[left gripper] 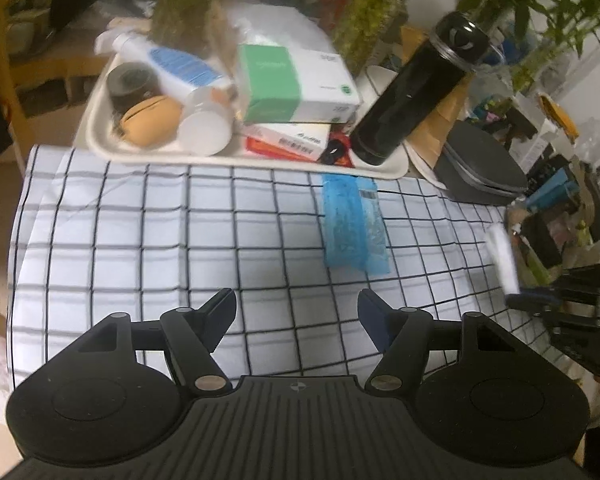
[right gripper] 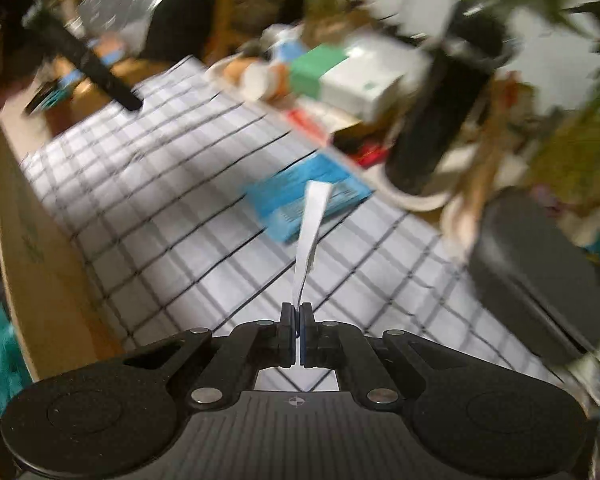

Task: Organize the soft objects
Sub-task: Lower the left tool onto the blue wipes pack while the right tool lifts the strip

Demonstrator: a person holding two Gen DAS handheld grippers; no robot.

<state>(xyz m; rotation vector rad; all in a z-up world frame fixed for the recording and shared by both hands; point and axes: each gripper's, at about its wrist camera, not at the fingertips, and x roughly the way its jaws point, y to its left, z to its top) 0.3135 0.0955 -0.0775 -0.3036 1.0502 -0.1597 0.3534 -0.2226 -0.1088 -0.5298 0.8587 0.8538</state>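
Observation:
A blue soft packet (left gripper: 354,222) lies flat on the white checked cloth (left gripper: 160,232), just in front of the tray. My left gripper (left gripper: 296,316) is open and empty, low over the cloth, nearer me than the packet. My right gripper (right gripper: 299,314) is shut on a thin white flat piece (right gripper: 310,232) that sticks forward and up from the jaws; in the left wrist view this white piece (left gripper: 502,260) and the right gripper (left gripper: 530,302) show at the right edge. The blue packet (right gripper: 304,196) lies beyond the white piece in the blurred right wrist view.
A cream tray (left gripper: 100,136) behind the cloth holds a green-and-white box (left gripper: 296,80), a tall black bottle (left gripper: 416,84), a white bottle (left gripper: 172,64), a tan round object (left gripper: 152,120) and a tape roll. A dark grey case (left gripper: 480,168) sits at right. Plants stand behind.

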